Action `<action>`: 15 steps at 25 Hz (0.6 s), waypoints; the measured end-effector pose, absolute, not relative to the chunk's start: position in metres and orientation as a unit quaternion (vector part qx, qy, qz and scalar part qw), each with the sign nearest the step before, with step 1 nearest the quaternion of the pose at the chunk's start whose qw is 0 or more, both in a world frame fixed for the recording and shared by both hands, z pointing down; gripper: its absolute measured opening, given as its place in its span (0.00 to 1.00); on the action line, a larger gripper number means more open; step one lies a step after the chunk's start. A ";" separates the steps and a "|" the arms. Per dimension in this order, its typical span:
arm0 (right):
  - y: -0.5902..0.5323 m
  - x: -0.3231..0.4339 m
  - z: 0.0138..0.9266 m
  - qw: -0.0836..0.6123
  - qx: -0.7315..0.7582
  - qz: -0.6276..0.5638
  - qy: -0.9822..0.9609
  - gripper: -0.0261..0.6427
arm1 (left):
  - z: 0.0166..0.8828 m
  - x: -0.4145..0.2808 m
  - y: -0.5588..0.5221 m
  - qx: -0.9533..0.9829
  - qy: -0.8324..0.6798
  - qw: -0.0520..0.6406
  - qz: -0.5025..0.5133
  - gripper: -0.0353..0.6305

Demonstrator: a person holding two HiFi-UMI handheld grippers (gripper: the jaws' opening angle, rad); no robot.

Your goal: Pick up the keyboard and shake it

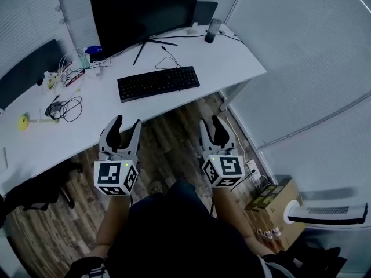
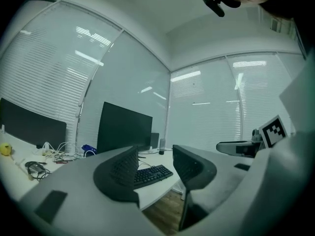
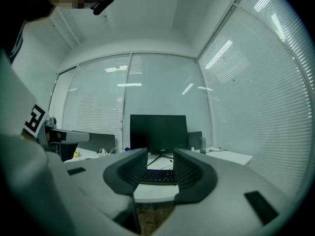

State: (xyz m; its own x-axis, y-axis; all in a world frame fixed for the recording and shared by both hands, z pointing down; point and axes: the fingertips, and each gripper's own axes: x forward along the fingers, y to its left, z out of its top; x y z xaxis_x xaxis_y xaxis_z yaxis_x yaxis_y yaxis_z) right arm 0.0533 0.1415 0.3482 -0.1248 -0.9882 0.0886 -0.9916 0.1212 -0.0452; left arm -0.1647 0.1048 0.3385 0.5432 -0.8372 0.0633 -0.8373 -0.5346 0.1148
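Observation:
The black keyboard [image 1: 158, 83] lies flat on the white desk [image 1: 232, 57], in front of the monitor [image 1: 145, 10]. Both grippers hang over the wooden floor, short of the desk's front edge and apart from the keyboard. My left gripper [image 1: 127, 121] is open with nothing between its jaws; in the left gripper view [image 2: 155, 151] the keyboard [image 2: 152, 173] shows far off through the gap. My right gripper [image 1: 210, 120] is open and empty too, and in the right gripper view [image 3: 160, 152] the keyboard [image 3: 158, 176] sits beyond its jaws.
A dark cylinder [image 1: 213, 29] stands at the desk's back right. Cables [image 1: 66, 108] and a yellow object [image 1: 23, 121] lie on the desk's left part. A cardboard box [image 1: 272, 198] sits on the floor at the right, a dark chair [image 1: 35, 193] at the lower left.

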 end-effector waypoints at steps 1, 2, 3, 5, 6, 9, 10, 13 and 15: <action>0.135 0.056 0.352 0.019 0.662 0.051 -0.747 0.27 | 0.343 -0.163 0.099 0.876 -0.477 0.070 0.005 0.35; 0.129 0.058 0.356 0.020 0.663 0.056 -0.746 0.27 | 0.347 -0.161 0.092 0.876 -0.476 0.073 0.010 0.35; 0.123 0.061 0.359 0.021 0.664 0.058 -0.745 0.27 | 0.351 -0.160 0.086 0.875 -0.478 0.077 0.015 0.35; 0.107 0.068 0.364 0.027 0.664 0.058 -0.745 0.27 | 0.357 -0.157 0.072 0.873 -0.481 0.080 0.023 0.35; 0.097 0.072 0.366 0.028 0.663 0.057 -0.746 0.27 | 0.359 -0.155 0.063 0.872 -0.482 0.081 0.025 0.35; 0.060 0.083 0.371 0.029 0.656 0.051 -0.752 0.27 | 0.368 -0.150 0.033 0.866 -0.491 0.088 0.021 0.35; 0.046 0.086 0.374 0.031 0.652 0.049 -0.756 0.27 | 0.371 -0.149 0.022 0.863 -0.496 0.090 0.019 0.35; 0.001 0.095 0.382 0.038 0.640 0.043 -0.766 0.27 | 0.379 -0.146 -0.016 0.856 -0.508 0.094 0.017 0.35; -0.030 0.102 0.388 0.048 0.632 0.040 -0.773 0.27 | 0.385 -0.144 -0.042 0.849 -0.519 0.096 0.025 0.35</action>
State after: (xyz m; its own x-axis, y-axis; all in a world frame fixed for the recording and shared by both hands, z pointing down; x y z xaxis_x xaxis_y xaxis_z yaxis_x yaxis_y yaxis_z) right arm 0.1022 -0.0301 0.3876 -0.1974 -0.9724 0.1244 -0.9801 0.1987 -0.0020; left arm -0.1439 -0.0423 0.3846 0.4599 -0.8765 0.1424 -0.8861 -0.4426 0.1374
